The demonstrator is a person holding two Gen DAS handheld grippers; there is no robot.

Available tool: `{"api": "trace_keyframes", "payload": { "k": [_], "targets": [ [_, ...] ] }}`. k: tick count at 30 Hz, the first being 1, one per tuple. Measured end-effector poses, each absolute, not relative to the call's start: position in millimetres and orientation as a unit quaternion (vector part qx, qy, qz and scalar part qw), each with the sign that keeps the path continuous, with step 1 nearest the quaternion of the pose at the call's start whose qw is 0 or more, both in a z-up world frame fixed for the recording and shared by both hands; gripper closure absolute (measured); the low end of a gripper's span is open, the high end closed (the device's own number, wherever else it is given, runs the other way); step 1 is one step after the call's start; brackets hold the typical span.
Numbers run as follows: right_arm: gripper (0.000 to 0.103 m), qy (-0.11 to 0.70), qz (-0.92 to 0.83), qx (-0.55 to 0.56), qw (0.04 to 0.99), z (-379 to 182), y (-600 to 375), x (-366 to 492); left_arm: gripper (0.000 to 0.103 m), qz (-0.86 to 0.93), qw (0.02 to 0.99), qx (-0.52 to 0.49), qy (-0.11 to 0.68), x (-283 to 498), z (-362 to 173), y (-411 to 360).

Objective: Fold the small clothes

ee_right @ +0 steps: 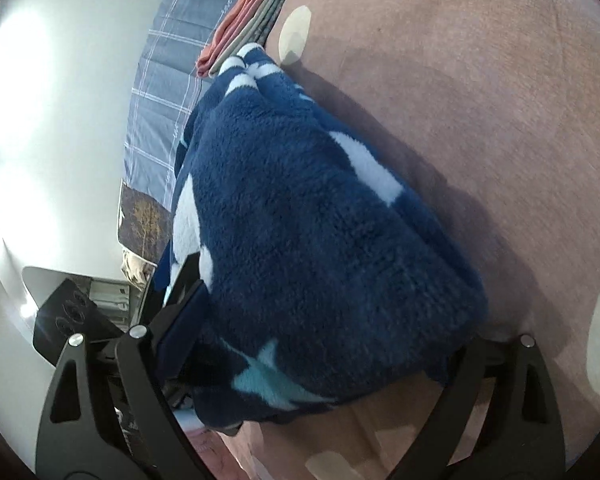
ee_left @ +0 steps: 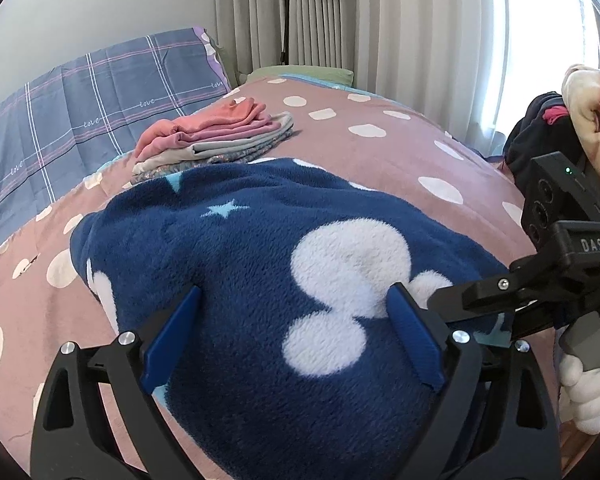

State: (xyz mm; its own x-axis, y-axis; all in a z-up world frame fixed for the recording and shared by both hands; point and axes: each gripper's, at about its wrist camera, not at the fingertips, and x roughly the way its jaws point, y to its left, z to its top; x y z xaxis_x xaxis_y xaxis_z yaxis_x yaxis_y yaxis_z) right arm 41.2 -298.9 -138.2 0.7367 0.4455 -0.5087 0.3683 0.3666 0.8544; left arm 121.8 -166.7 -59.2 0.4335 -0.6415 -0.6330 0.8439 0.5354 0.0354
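On the left, a checked pillow (ee_left: 92,92) carries the repeated word "love". Next to it on the dotted bed (ee_left: 380,152) sits a stack of folded clothes (ee_left: 212,136). The blue fleece garment (ee_left: 260,264) lies in front, bunched in a thick fold. The left claw (ee_left: 296,332) stands wide apart over it, gripping nothing. The right claw (ee_right: 320,336), marked "DAS", is also spread, the fleece loose between its jaws. This looks like release after a fold; next comes squaring or stacking.
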Motion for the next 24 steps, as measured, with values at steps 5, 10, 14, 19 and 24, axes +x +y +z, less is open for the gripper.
{"api": "trace_keyframes", "payload": {
  "k": [5, 10, 14, 19, 24],
  "targets": [
    [0.016, 0.355, 0.022, 0.557, 0.750, -141, -298, 43, 0.006, -0.463, 0.823, 0.172, 0.281, 123, -56, -161],
    [0.021, 0.358, 0.039, 0.547, 0.755, -142, -302, 33, 0.002, -0.431, 0.853, 0.098, 0.277, 163, -36, -125],
    [0.020, 0.362, 0.054, 0.554, 0.748, -149, -315, 23, 0.002, -0.368, 0.855, -0.035, 0.364, 266, -57, -84],
    [0.008, 0.359, 0.066, 0.568, 0.738, -150, -319, 25, 0.001, -0.412, 0.761, -0.162, 0.474, 340, -122, -96],
    [0.028, 0.356, 0.051, 0.563, 0.744, -147, -321, 26, 0.038, -0.428, 0.757, -0.198, 0.453, 351, -119, -118]
  ]
}}
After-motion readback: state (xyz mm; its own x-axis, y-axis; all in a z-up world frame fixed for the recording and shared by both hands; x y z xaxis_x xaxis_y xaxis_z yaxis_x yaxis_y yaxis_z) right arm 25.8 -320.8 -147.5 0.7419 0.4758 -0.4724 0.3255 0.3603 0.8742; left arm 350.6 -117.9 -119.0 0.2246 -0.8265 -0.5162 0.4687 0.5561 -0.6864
